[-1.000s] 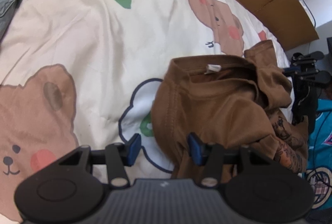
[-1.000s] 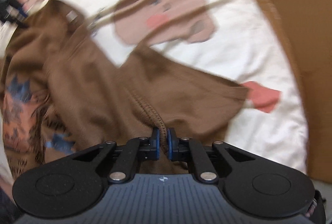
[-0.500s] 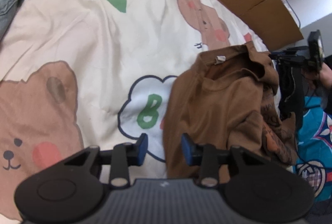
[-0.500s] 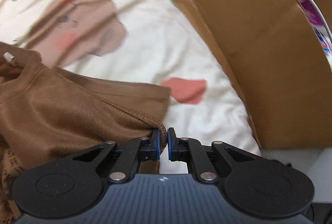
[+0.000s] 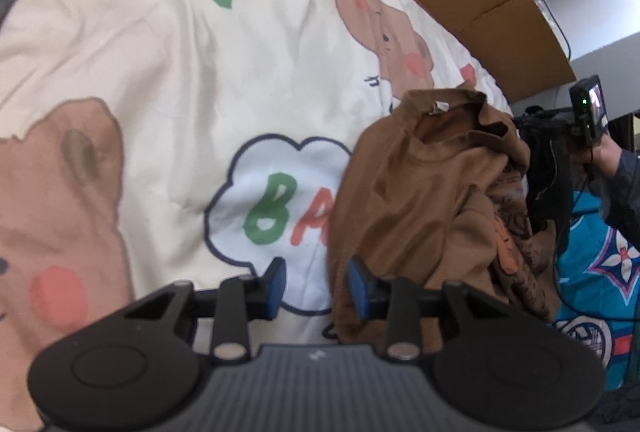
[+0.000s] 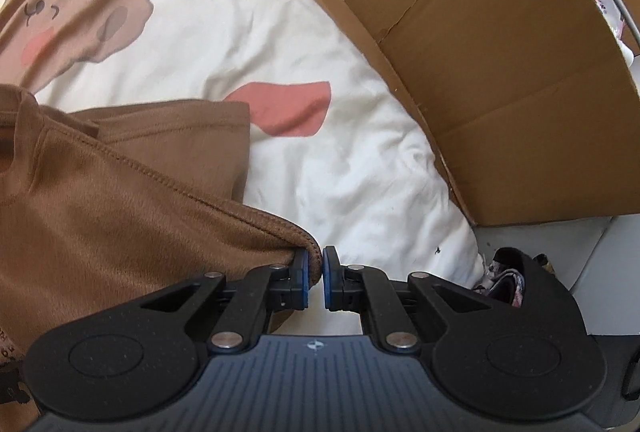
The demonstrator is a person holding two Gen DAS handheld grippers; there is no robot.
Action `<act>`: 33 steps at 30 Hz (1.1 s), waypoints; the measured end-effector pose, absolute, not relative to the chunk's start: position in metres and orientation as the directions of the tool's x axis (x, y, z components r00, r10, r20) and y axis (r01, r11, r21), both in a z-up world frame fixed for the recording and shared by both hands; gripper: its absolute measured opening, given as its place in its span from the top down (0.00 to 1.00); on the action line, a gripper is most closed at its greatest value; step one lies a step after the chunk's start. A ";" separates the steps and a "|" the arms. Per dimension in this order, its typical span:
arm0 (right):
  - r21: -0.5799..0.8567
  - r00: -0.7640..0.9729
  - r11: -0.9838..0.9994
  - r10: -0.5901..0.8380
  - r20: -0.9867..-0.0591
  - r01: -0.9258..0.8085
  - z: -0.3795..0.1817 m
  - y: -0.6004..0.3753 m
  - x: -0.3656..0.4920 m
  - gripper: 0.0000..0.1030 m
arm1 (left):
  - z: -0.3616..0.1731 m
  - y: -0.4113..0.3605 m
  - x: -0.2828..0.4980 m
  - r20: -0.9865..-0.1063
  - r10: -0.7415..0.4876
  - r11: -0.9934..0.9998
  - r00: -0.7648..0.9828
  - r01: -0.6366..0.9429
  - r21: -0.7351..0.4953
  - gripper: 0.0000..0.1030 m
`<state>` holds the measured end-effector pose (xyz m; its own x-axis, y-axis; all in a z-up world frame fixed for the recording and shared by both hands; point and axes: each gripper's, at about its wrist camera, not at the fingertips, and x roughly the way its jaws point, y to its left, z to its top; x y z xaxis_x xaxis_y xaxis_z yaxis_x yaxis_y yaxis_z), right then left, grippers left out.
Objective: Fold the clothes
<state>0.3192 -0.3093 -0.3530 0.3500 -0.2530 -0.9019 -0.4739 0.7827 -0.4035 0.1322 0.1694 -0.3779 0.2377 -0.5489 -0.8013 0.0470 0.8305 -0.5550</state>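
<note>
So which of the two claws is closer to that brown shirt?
Right. The right claw is clamped on the brown shirt at its stitched hem. The left claw is open, with the shirt's edge just beyond its fingertips, not gripped.

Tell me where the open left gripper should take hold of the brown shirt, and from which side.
Grip the hanging side edge of the brown shirt, the fold just ahead of the left gripper. Come in from the bedsheet side, so the open fingers straddle that edge. The right gripper already pinches a hemmed corner, so a second hold there would probably spread the cloth.
</note>
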 end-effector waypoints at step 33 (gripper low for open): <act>-0.416 0.369 0.784 -0.258 -0.893 -0.461 -0.364 -0.305 0.315 0.95 | -0.361 0.157 0.138 -0.852 -0.452 0.892 0.265 0.129 -0.433 0.95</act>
<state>0.3146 -0.3045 -0.3644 0.3687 -0.2578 -0.8931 -0.4605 0.7839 -0.4164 0.1377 0.1568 -0.3606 0.2654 -0.4516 -0.8518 0.1291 0.8922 -0.4327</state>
